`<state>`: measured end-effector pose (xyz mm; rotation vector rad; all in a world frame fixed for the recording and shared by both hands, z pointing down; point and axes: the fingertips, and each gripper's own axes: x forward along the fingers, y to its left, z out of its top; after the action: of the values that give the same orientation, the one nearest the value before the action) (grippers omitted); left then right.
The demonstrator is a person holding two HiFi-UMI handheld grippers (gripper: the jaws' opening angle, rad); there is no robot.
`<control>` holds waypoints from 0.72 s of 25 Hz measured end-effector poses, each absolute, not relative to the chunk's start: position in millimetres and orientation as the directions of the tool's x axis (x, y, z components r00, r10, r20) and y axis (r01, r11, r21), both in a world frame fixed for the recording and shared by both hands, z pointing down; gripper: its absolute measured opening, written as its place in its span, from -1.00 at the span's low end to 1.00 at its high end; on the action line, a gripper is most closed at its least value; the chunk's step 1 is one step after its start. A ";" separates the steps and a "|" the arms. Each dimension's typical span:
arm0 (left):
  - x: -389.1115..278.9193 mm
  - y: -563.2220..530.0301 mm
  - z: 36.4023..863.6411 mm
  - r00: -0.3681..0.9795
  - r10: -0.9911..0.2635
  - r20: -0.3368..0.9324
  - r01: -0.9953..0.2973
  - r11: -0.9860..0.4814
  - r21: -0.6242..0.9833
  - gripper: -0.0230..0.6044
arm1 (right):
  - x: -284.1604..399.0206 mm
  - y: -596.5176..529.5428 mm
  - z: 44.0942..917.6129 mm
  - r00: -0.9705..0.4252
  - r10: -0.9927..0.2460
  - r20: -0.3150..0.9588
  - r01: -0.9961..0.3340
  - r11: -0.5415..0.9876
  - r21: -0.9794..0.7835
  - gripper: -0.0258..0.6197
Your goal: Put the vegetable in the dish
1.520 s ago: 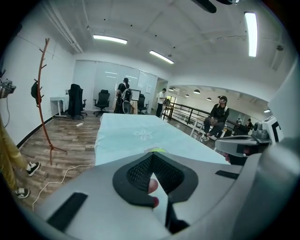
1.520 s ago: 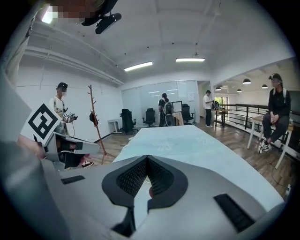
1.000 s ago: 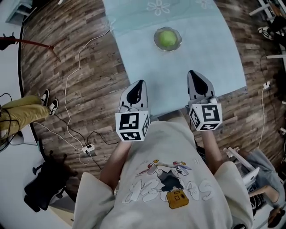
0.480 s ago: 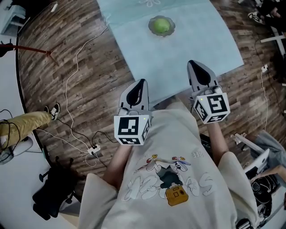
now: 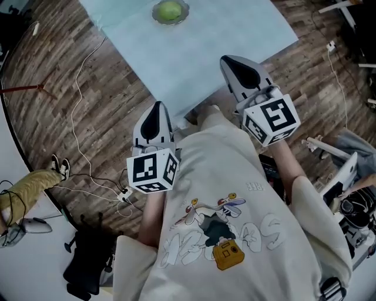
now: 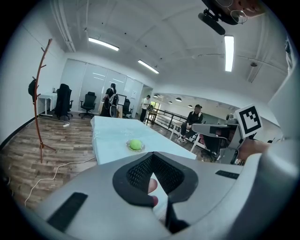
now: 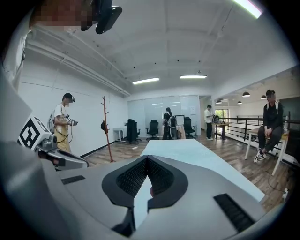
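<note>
A round green vegetable (image 5: 170, 9) lies in a small glass dish (image 5: 183, 13) on the light blue table (image 5: 223, 29), at the top of the head view. The left gripper view shows the vegetable (image 6: 135, 144) far ahead in its dish. Well short of the dish, my left gripper (image 5: 154, 113) is shut and empty over the wood floor, just off the table's near corner. My right gripper (image 5: 234, 63) is also shut and empty, with its tip at the table's near edge. Seen from their own cameras, the left gripper (image 6: 153, 154) and the right gripper (image 7: 147, 158) show closed tips with nothing between them.
Cables (image 5: 82, 82) and a power strip (image 5: 124, 194) lie on the floor to the left. A coat stand (image 6: 40, 98) rises left of the table. Office chairs (image 6: 63, 101) and several people stand at the far end. Another person with grippers (image 7: 62, 123) is at the left.
The table and dish have slid up and left in the head view. Both grippers have drawn back from the table towards the body. The left one is now off its edge.
</note>
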<state>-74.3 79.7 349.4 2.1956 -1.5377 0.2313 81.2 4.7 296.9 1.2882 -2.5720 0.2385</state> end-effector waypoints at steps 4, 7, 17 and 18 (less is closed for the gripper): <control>-49.7 81.9 339.7 0.360 -0.852 0.379 -0.926 -0.278 0.256 -0.91 | 109.8 15.0 284.8 -0.600 -0.750 0.278 -0.785 0.619 -0.026 -0.86; -24.1 83.4 335.6 0.369 -0.845 0.387 -0.923 -0.284 0.258 -0.91 | 140.5 23.9 279.9 -0.589 -0.758 0.279 -0.793 0.609 -0.020 -0.86; 83.1 110.9 323.1 0.391 -0.841 0.373 -0.920 -0.343 0.191 -0.91 | 187.4 93.4 311.0 -0.569 -0.765 0.302 -0.811 0.583 -0.052 -0.86; 87.0 112.6 324.0 0.385 -0.845 0.372 -0.923 -0.341 0.179 -0.91 | 186.4 97.8 315.5 -0.580 -0.757 0.302 -0.804 0.591 -0.064 -0.86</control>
<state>87.0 112.6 324.0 2.2921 -1.5366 0.3019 186.4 97.8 315.5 1.2888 -2.5778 0.2840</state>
